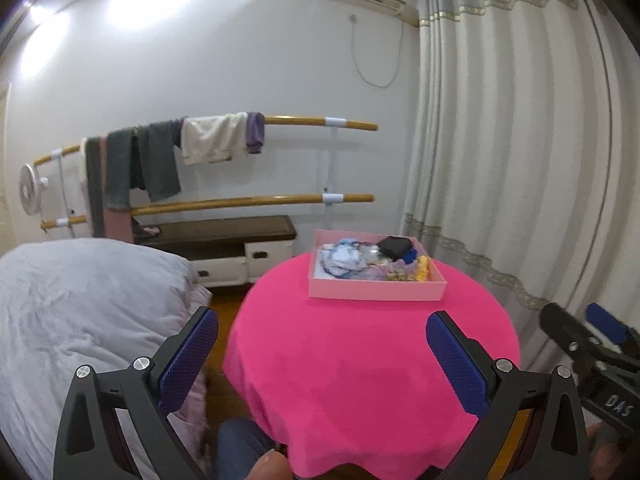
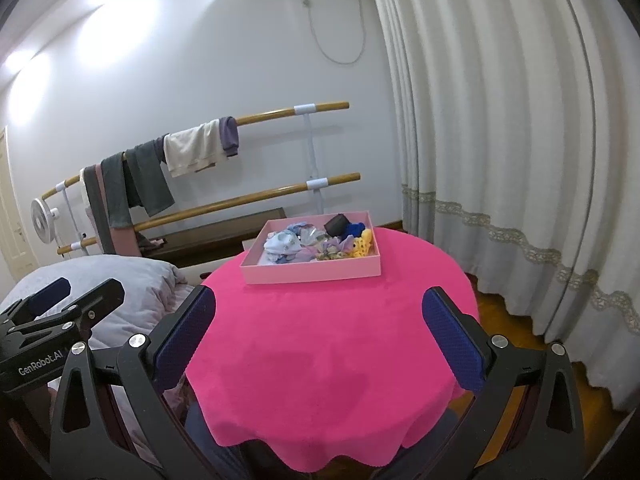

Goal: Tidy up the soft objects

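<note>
While both tongs hang wide open and empty above the near edge of the pink table (image 2: pixel 320 340), the left gripper (image 1: pixel 322 354) and right gripper (image 2: pixel 319 330) face the pink tray (image 2: pixel 312 270) of soft objects (image 2: pixel 316 240) well ahead, apparently poised to reach.

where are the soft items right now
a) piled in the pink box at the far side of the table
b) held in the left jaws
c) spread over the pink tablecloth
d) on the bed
a, the soft items all sit inside the pink box on the far part of the pink tablecloth; both sets of jaws stand open and hold nothing.
</note>
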